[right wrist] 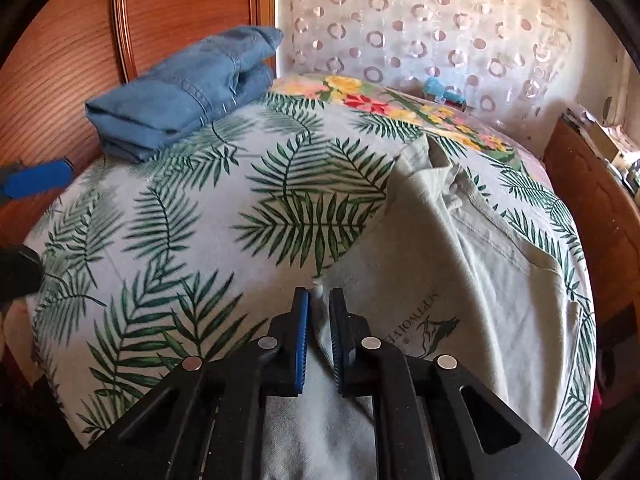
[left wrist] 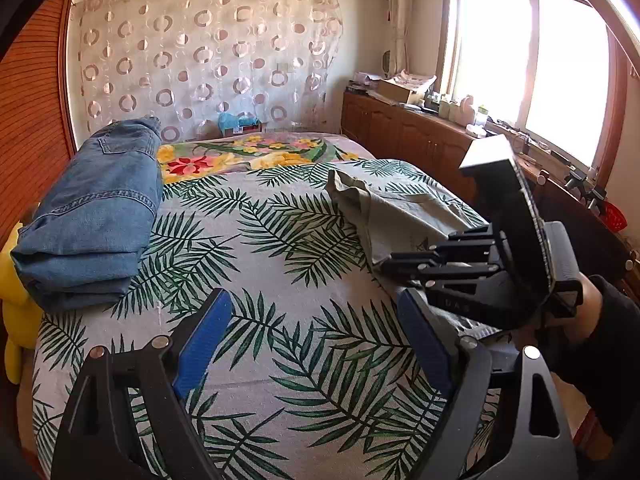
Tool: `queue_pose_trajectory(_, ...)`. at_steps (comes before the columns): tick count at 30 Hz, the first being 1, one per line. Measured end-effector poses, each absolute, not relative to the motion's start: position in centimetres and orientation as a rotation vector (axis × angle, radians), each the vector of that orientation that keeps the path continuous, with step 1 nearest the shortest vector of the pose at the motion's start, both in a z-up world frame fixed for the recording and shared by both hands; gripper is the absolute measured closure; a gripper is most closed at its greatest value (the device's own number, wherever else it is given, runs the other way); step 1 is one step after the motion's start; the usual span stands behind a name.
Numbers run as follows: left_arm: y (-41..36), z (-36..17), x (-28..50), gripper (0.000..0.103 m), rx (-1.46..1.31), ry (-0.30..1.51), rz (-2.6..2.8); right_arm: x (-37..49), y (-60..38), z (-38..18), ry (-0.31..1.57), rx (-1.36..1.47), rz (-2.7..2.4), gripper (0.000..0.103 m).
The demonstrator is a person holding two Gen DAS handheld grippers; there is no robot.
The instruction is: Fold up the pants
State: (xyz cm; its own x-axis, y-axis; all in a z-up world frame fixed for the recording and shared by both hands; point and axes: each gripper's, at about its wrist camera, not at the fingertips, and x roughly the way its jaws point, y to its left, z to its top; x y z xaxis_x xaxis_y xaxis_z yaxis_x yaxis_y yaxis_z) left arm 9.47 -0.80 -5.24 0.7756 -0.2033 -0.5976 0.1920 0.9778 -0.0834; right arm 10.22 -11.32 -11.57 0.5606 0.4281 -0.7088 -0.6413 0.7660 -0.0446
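Note:
Pale grey-green pants point(right wrist: 460, 264) with a small printed logo lie spread on the right half of the bed; they also show in the left wrist view point(left wrist: 396, 208). My right gripper point(right wrist: 319, 300) is nearly closed, with a fold of the pants' left edge between its blue pads point(right wrist: 303, 336). In the left wrist view the right gripper's black body point(left wrist: 492, 264) sits over the pants. My left gripper point(left wrist: 316, 304) is open and empty above the leaf-print sheet; one blue pad shows at the left edge of the right wrist view point(right wrist: 36, 178).
Folded blue jeans point(left wrist: 92, 216) lie at the bed's left by the wooden headboard point(right wrist: 168, 20). A floral blanket point(left wrist: 256, 152) lies at the far end. A wooden cabinet point(left wrist: 408, 132) with clutter runs under the window on the right. A yellow toy point(left wrist: 16, 304) sits at the left edge.

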Motion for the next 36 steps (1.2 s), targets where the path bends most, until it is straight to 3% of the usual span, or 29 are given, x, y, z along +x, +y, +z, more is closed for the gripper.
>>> queue_pose_trajectory(23,-2.4,-6.1,10.0,0.017,0.004,0.676,-0.243,11.3,-17.2,-6.7,0.614,-0.335,0.473,0.100)
queue_pose_trajectory(36,-3.5,-7.1,10.8,0.017,0.015,0.695,-0.251,13.6,-18.3,-6.7,0.595,-0.403,0.353,0.100)
